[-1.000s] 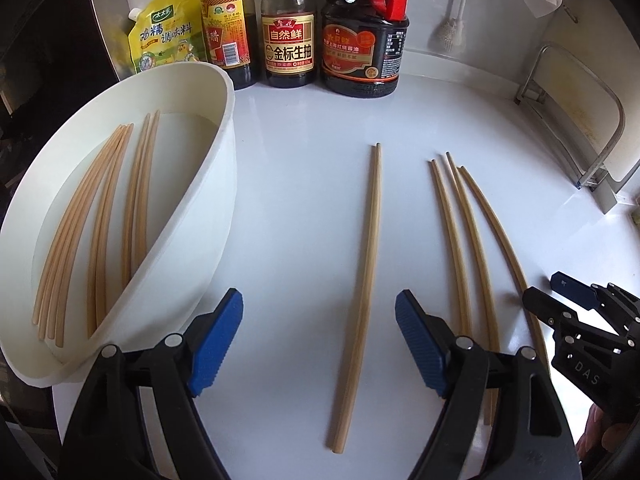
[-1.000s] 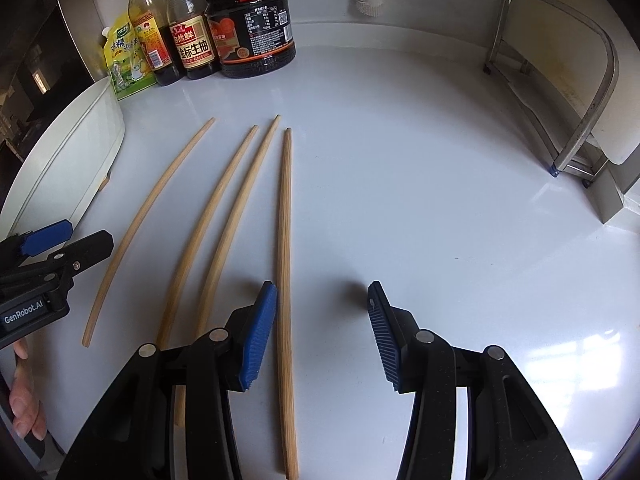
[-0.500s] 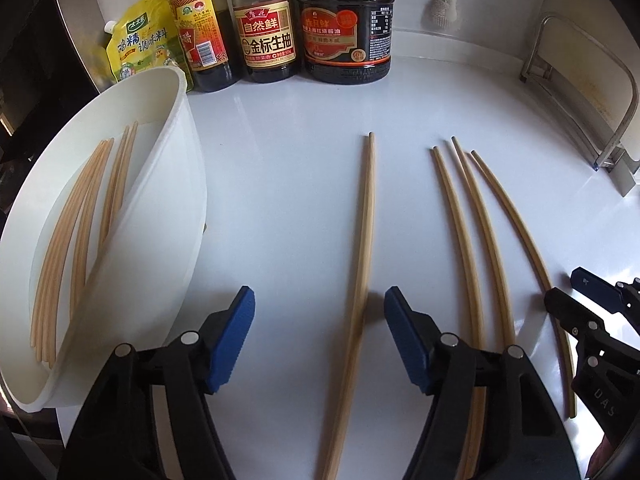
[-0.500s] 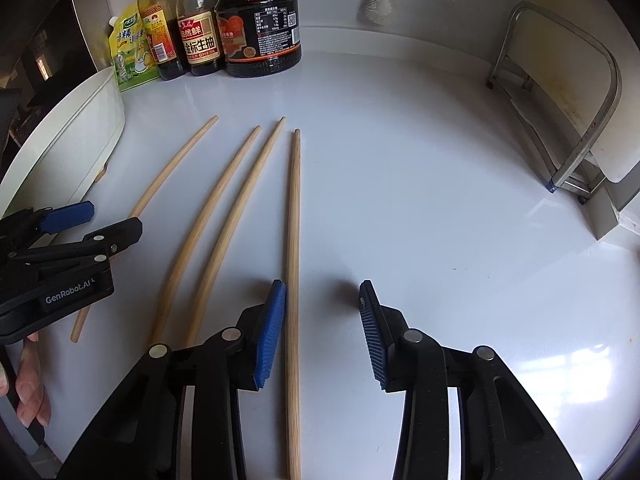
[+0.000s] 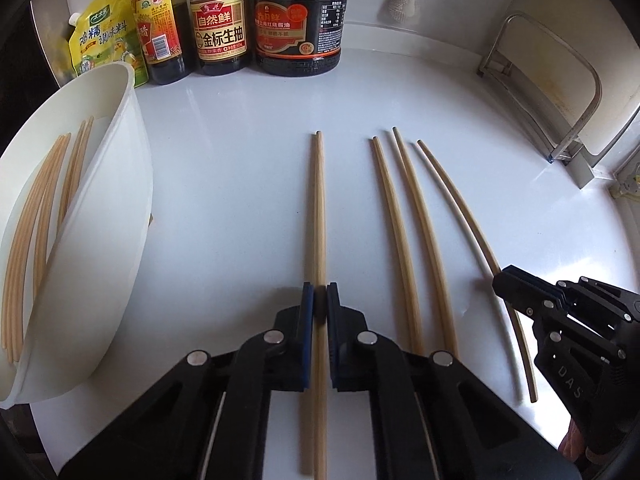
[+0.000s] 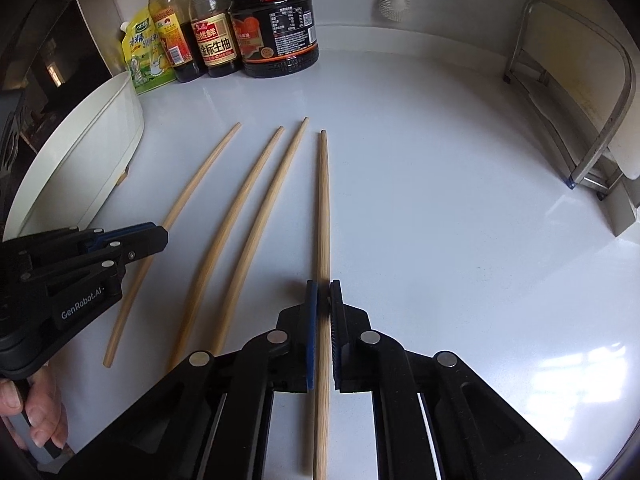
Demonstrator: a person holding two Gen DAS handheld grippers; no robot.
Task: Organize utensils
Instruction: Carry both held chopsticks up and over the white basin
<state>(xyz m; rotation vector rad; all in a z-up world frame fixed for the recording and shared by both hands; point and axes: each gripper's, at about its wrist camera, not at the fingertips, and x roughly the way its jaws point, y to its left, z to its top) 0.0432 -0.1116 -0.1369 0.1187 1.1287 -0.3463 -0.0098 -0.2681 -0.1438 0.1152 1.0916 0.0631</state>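
Note:
Four wooden chopsticks lie side by side on the white counter. My left gripper (image 5: 319,304) is shut on the leftmost chopstick (image 5: 318,208), near its lower half. My right gripper (image 6: 323,300) is shut on the rightmost chopstick (image 6: 323,208). Two loose chopsticks (image 5: 400,232) (image 5: 428,236) lie between them. The right gripper also shows in the left wrist view (image 5: 516,288), over its chopstick (image 5: 460,196). The left gripper shows in the right wrist view (image 6: 152,236). A white oval basin (image 5: 132,184) at the left holds several chopsticks (image 5: 36,216).
Sauce bottles (image 5: 220,20) and a yellow seasoning pouch (image 5: 100,36) stand at the back. A metal rack (image 5: 560,92) stands at the right. A brush (image 5: 404,0) hangs on the back wall.
Both grippers moved forward and closed: the left one on the leftmost chopstick, the right one on the rightmost chopstick. The chopsticks still lie on the counter.

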